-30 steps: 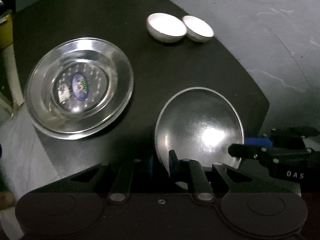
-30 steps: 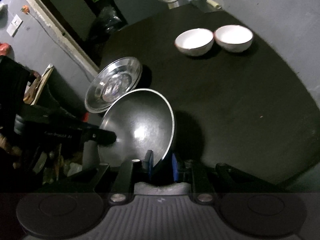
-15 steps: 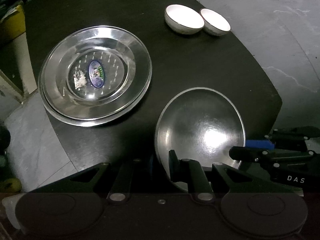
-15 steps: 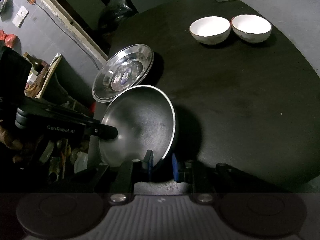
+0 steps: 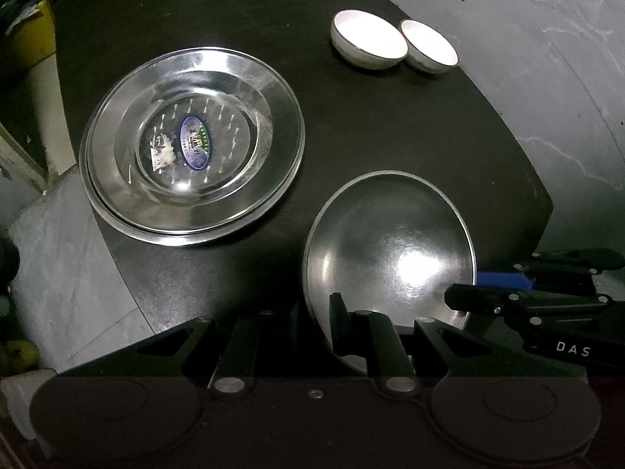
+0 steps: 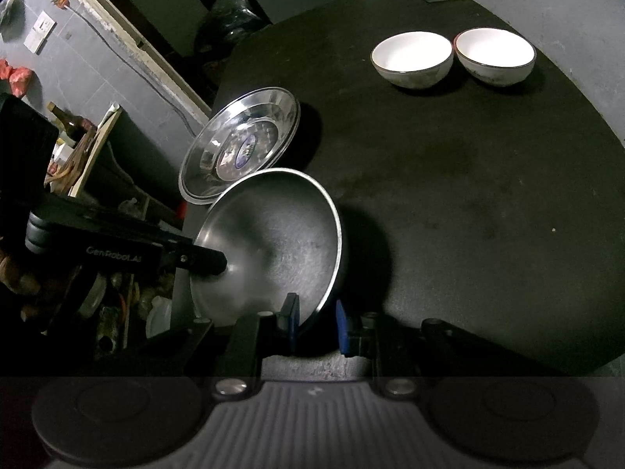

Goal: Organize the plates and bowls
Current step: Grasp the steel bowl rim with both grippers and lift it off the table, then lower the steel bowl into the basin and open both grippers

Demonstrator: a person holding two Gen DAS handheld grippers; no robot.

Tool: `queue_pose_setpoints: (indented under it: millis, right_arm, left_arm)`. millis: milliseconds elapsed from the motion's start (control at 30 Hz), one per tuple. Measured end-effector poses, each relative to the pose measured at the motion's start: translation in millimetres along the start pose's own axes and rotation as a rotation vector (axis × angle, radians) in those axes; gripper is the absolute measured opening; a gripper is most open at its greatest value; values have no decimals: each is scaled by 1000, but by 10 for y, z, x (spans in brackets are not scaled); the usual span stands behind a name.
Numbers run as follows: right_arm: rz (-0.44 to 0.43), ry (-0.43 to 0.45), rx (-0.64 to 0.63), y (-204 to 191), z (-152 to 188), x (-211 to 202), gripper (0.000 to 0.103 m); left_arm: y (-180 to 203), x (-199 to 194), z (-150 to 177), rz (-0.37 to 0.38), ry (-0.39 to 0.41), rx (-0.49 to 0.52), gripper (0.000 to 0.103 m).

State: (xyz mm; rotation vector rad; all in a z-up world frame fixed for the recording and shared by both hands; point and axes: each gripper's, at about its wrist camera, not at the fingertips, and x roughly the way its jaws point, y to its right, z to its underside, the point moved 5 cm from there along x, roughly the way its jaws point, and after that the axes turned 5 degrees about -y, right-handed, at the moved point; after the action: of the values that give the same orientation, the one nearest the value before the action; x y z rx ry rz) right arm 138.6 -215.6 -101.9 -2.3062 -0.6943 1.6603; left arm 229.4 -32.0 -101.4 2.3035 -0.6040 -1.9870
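Note:
A plain steel bowl (image 5: 390, 250) hangs tilted over the near edge of the round black table (image 5: 390, 129), gripped from both sides. My left gripper (image 5: 315, 314) is shut on its left rim, and my right gripper (image 5: 474, 287) is shut on the right rim. From the right wrist, the same bowl (image 6: 273, 242) has its rim pinched between the blue pads of my right gripper (image 6: 316, 322), with my left gripper (image 6: 213, 262) reaching in from the left. Stacked steel plates (image 5: 191, 164) (image 6: 242, 144) lie to the left. Two white bowls (image 5: 369, 45) (image 6: 412, 58) stand side by side at the far end.
The table (image 6: 468, 195) ends close behind the held bowl, with grey floor (image 5: 66, 273) beyond its left edge. Shelves with bottles and clutter (image 6: 78, 148) stand past the plates. A hand (image 6: 15, 273) holds the left gripper.
Both grippers keep their hold on the steel bowl. The left wrist view has swung a little, so the plates and white bowls sit further right in it.

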Motion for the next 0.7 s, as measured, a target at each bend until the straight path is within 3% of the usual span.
queue_pose_setpoints:
  millis: [267, 567, 700]
  right_arm:
    - [12, 9, 10, 12, -1, -11, 23]
    - [30, 24, 28, 43, -14, -36, 35]
    - [37, 41, 47, 87, -24, -66, 36]
  left_arm:
    - [-1, -5, -3, 6, 5, -2, 16]
    - [-2, -113, -52, -5, 22, 10, 21]
    - [-18, -258, -91, -5, 50, 14, 31]
